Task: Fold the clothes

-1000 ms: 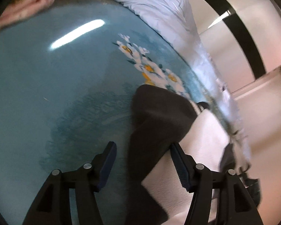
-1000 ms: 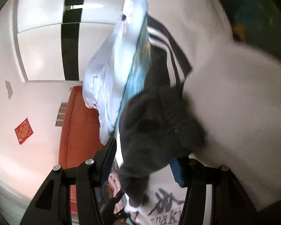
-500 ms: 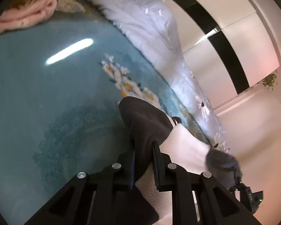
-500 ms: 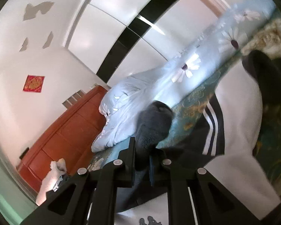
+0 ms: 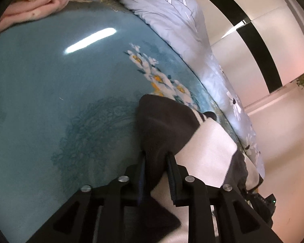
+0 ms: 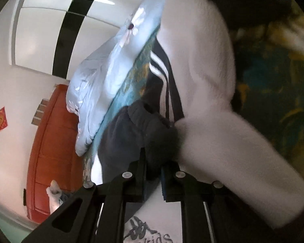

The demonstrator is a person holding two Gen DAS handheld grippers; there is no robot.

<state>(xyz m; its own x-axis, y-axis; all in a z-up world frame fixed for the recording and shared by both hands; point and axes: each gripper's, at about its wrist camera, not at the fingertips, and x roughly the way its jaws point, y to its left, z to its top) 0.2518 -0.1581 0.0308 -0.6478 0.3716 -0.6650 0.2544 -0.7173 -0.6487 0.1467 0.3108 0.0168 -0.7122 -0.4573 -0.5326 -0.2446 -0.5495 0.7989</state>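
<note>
Dark fleece fills both pairs of tongs: the left tongs [image 5: 155, 163] pinch a black part of a black-and-white sweatshirt [image 5: 204, 154]; the right tongs [image 6: 153, 162] pinch its grey cuff [image 6: 152, 129], the white sleeve [image 6: 229, 151] trailing beside; the garment lies partly on a teal bedspread [image 5: 60, 91], a pale floral duvet [image 5: 176, 20] beyond; judging by both grips, a fold is underway; next, carry the held parts across together, keeping the cloth flat.

Before you lies a teal bedspread printed with white and yellow flowers [image 5: 71, 93], a rumpled pale-blue daisy-print duvet [image 5: 182, 26] along its far edge. A pink folded cloth [image 5: 36, 10] sits at its corner; beyond stands an orange-red wooden dresser [image 6: 50, 141].
</note>
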